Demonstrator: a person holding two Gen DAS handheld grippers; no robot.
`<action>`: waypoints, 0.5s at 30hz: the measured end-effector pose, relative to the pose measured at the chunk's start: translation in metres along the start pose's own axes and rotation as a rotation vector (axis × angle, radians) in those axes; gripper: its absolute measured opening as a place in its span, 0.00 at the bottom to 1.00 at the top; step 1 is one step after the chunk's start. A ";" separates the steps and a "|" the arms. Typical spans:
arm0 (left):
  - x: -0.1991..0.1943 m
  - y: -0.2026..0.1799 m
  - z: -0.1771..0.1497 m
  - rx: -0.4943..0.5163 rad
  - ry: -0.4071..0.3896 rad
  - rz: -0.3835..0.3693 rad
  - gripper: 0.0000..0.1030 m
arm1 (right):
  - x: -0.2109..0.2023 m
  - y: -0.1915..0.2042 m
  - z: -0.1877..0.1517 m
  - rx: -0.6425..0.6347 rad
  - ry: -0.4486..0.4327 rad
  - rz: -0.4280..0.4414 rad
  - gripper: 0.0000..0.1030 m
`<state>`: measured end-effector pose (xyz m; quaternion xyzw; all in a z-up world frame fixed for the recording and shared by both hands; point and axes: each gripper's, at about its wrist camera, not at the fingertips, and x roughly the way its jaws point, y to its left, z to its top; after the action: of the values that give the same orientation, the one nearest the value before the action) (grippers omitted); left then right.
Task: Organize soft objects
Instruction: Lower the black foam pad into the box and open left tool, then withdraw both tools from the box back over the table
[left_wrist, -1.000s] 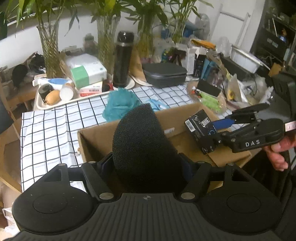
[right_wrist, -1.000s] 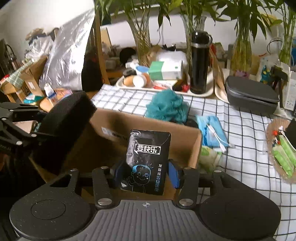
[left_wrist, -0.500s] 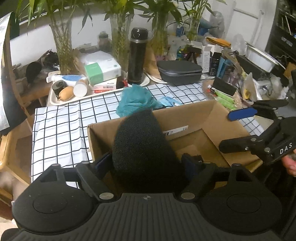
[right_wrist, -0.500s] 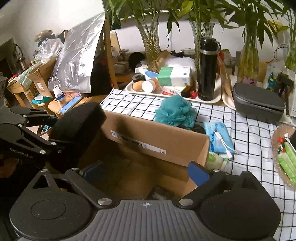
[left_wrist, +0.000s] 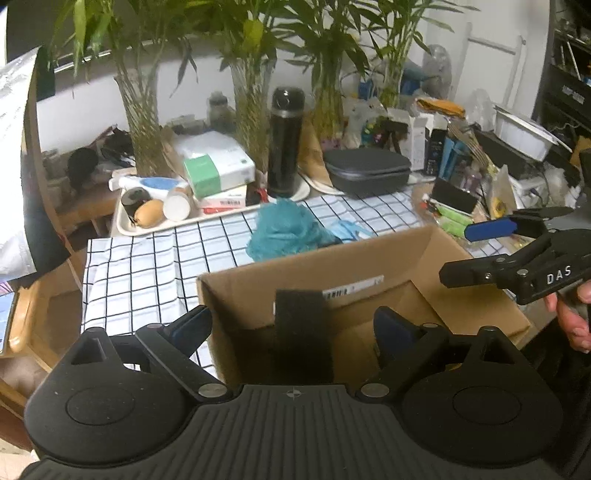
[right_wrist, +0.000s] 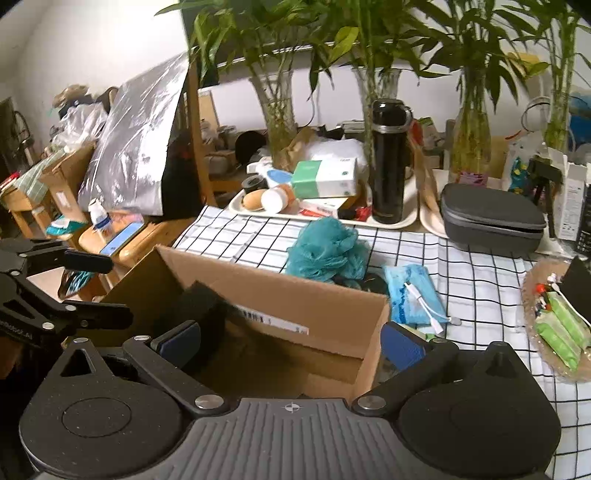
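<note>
An open cardboard box (left_wrist: 436, 258) stands on the checked tablecloth; it also shows in the right wrist view (right_wrist: 295, 299). A black foam sponge (left_wrist: 299, 332) stands inside the box against its left wall, free of my left gripper (left_wrist: 291, 328), which is open just above the box's near edge. The sponge also shows in the right wrist view (right_wrist: 199, 306). My right gripper (right_wrist: 290, 339) is open and empty over the box's right side. A teal mesh pouf (left_wrist: 280, 229) lies on the cloth behind the box. A blue cloth pouch (right_wrist: 413, 295) lies beside the pouf.
A tray (left_wrist: 125, 225) with bottles and boxes, a black flask (left_wrist: 284, 140), a grey case (left_wrist: 369, 173) and vases of bamboo line the back. A basket (right_wrist: 554, 325) of green packets sits at the right. A phone (right_wrist: 122, 238) lies on a wooden stool at the left.
My left gripper opened and let the black sponge drop into the box. My right gripper released its black packet into the box earlier and has stayed open.
</note>
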<state>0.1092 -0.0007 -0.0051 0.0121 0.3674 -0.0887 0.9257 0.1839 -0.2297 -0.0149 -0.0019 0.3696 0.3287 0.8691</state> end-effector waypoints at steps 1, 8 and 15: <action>-0.002 0.001 0.001 -0.007 -0.007 -0.002 0.93 | 0.000 -0.001 0.000 0.005 -0.005 -0.006 1.00; -0.016 0.011 0.008 -0.032 -0.081 -0.003 0.93 | -0.001 -0.008 0.005 0.055 -0.041 -0.032 1.00; -0.022 0.012 0.013 -0.049 -0.140 -0.042 0.93 | 0.000 -0.016 0.009 0.090 -0.059 -0.081 1.00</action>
<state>0.1044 0.0130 0.0183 -0.0245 0.3039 -0.0996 0.9472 0.1991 -0.2399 -0.0126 0.0321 0.3579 0.2762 0.8914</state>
